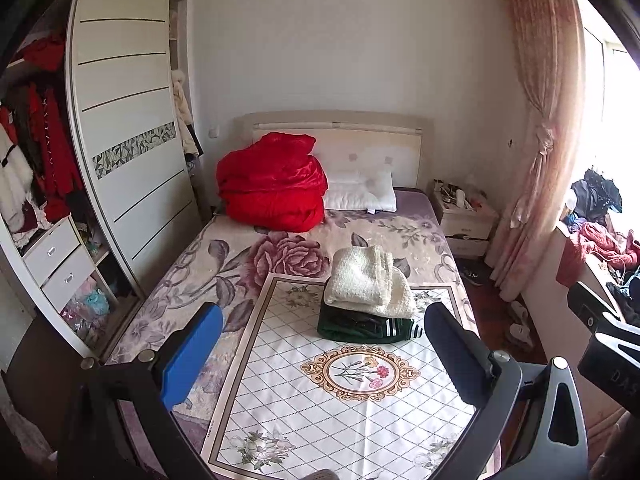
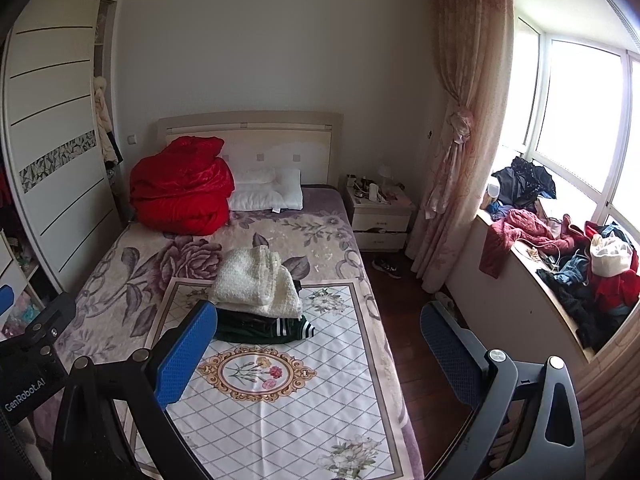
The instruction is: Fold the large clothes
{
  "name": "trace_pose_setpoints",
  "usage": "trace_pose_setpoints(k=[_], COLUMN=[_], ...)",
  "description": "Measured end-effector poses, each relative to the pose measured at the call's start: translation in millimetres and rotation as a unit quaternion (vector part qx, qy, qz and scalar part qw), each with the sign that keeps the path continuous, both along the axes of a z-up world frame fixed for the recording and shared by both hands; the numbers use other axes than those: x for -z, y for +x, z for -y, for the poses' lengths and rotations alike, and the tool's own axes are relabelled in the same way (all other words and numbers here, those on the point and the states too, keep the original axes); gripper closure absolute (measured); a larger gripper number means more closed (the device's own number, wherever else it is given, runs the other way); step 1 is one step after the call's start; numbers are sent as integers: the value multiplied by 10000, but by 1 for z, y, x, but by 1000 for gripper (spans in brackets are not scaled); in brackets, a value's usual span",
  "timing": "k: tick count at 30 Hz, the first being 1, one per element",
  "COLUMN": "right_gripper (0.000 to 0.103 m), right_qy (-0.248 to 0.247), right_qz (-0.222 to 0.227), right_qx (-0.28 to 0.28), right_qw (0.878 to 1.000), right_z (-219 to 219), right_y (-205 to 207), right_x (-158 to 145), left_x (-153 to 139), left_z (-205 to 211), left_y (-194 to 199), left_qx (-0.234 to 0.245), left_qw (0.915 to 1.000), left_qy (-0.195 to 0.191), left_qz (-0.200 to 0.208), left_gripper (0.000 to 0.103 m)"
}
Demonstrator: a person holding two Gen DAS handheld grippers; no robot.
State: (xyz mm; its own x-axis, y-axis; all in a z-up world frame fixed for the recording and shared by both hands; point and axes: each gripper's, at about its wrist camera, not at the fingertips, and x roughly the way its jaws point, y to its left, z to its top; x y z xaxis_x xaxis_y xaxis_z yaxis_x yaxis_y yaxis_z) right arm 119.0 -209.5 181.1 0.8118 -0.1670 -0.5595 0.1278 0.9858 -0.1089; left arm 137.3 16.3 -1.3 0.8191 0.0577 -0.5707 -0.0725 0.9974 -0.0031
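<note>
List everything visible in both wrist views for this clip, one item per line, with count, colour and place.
cream fleece garment: 1, cream, folded, on top of the green garment
green garment: 1, dark green with white stripes, folded, on the patterned cloth
patterned cloth: 1, white with lattice and flowers, spread on the bed
bed: 1, floral purple cover
red quilt: 1, red, bundled by the headboard
pillow: 1, white, right of the quilt
wardrobe: 1, white, left of the bed
nightstand: 1, cream, right of the bed
curtain: 1, pink, tied back
loose clothes pile: several, mixed colours, on the window ledge
left claw: 1, blue pads, open, empty
right claw: 1, blue pads, open, empty
</note>
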Motion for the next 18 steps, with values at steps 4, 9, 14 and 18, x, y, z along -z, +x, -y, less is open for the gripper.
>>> trace_pose_setpoints(k=[4, 9, 14, 18], right_gripper=[0, 0, 0, 0], right_qy=[7, 22, 30, 41], right_qz=[3, -13, -58, -89], right_qx=[-14, -53, -114, -156], right_qw=[10000, 10000, 9999, 9998], right_z=[0, 1, 3, 1], right_y=[1, -1, 10, 15], right_x=[0, -3, -6, -4], left_x=[-1, -2, -5, -8], left_z=[1, 3, 4, 6], left_y=[-1, 0, 0, -2], left_qx=[16, 15, -37, -65], left_qw=[10000, 10000, 10000, 9999], left_qy=[-5, -1, 37, 110], left_qz=[0, 9, 7, 24], left_gripper=[0, 0, 0, 0])
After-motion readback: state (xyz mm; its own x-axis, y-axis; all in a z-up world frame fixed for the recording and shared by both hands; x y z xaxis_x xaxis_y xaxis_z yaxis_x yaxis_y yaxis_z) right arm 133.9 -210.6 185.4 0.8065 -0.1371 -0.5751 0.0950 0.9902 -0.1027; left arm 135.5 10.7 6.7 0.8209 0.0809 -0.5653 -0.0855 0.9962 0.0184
